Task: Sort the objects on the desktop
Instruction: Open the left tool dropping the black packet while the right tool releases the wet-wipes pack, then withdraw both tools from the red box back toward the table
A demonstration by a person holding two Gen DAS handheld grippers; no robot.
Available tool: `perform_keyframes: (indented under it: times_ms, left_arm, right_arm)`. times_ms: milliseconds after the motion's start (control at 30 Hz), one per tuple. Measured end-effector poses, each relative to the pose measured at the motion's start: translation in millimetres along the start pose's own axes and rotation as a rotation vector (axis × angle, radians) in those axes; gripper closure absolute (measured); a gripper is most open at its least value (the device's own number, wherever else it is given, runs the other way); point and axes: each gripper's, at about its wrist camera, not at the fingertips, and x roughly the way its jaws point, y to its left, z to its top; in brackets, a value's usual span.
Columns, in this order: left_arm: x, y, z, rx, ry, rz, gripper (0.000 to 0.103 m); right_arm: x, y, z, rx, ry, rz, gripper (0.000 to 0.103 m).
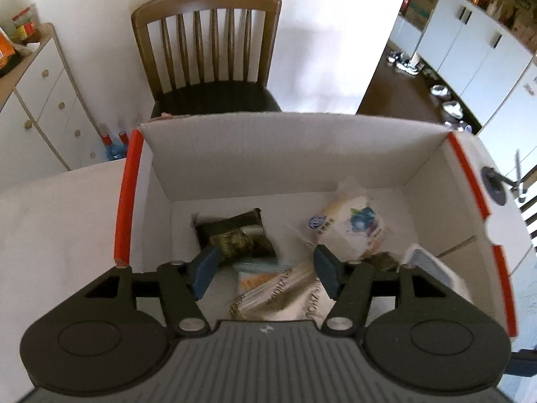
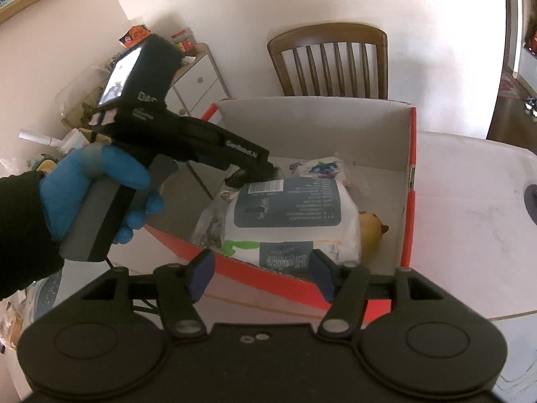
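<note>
White marbled table (image 2: 470, 221), a tan seam (image 1: 459, 247) crossing its right part. Directly on it, an open red box (image 2: 268, 268) with white inner walls, set toward the far edge, chair (image 1: 208, 50) just beyond. To the right of the box, a dark round disc (image 1: 496, 186) flat on the tabletop. Left of the box, bare white surface (image 1: 57, 235). Inside the box, packets and pouches, not touching the table

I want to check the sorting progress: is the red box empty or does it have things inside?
Not empty. The red box holds several packets, among them a wipes pack.
</note>
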Motion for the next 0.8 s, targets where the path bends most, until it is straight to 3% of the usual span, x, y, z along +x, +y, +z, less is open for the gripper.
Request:
perform_keyframes:
  times_ms: [800]
  left_arm:
    - [-149.2,-22.6,-65.2,0.039,-0.145,-0.049,0.041]
  right_arm:
    - [-76.4,45.7,-27.4,-0.079,-0.047,-0.05,0.031]
